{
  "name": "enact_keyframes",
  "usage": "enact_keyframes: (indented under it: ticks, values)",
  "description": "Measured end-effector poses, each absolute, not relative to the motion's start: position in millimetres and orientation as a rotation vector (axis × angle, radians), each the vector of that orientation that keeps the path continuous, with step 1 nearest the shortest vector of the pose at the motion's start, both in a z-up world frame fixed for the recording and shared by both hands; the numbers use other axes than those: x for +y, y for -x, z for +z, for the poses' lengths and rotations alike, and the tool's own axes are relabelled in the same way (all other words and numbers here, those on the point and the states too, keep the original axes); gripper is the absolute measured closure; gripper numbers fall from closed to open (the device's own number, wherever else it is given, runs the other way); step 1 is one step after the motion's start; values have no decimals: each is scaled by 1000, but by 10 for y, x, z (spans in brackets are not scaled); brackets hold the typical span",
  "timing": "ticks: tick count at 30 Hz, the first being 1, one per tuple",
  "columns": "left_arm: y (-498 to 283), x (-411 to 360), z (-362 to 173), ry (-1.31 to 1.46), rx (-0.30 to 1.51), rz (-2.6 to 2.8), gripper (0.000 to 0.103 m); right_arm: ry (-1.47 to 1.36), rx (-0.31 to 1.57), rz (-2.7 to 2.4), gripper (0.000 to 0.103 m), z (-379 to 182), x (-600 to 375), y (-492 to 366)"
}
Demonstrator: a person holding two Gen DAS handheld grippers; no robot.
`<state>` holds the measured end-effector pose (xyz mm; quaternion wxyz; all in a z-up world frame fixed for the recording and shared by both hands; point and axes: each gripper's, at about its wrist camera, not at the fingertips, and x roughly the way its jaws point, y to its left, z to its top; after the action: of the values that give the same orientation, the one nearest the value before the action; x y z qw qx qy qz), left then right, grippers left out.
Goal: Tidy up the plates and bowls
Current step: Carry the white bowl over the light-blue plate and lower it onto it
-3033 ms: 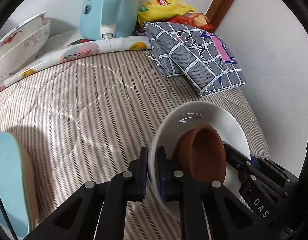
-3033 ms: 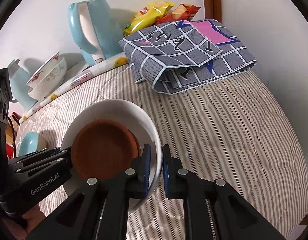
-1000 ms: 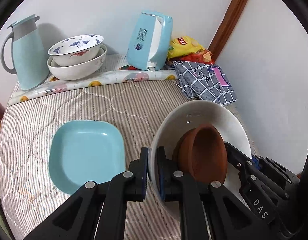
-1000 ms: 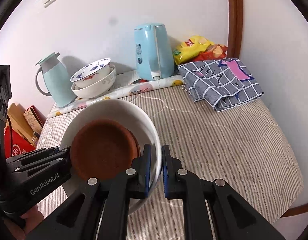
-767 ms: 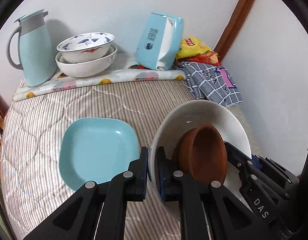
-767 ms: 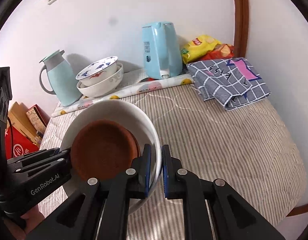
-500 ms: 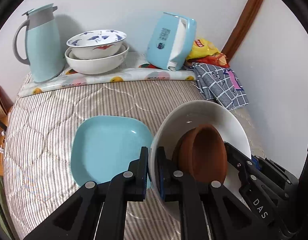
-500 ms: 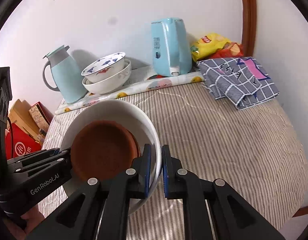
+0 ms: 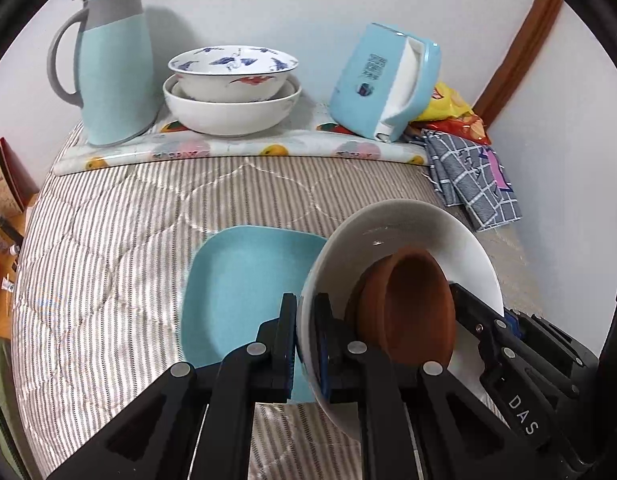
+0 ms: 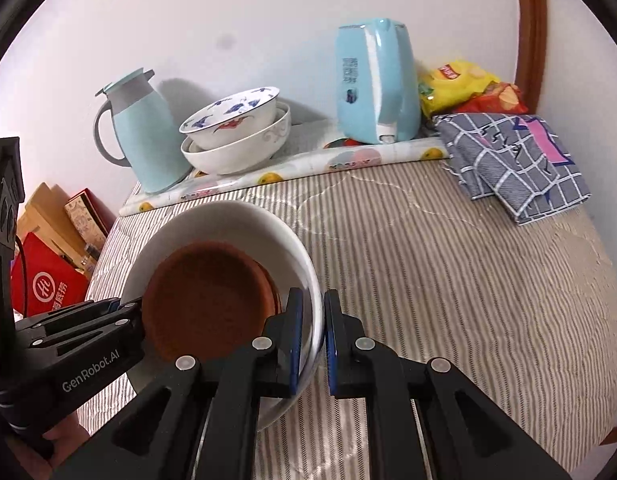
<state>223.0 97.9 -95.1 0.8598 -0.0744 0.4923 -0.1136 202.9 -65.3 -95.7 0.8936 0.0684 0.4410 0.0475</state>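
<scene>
Directly below, a teal plate [image 9: 244, 292] — both tools, left [image 9: 306, 344] and right [image 10: 311, 336], clamp the white bowl's [image 9: 420, 224] rim.

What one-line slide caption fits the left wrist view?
Left tool and right tool grip opposite rims of a white bowl holding a brown dish, beside a blue plate.

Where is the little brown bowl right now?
The brown bowl sits inside the white bowl, which both the left gripper and right gripper pinch by its rim, beside the blue plate.
</scene>
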Motion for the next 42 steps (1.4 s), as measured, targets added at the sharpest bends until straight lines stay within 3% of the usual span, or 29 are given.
enact_keyframes:
  ticks: [29, 42]
  values:
    - [-2570, 1491, -1558, 227, 1135, -180, 93, -117, 1044, 159, 93, -1531, -172, -2505]
    - [-2626, 1529, -1566, 241, 1127, -215, 92, -90, 1026, 184, 91, -1532, -175, -2548]
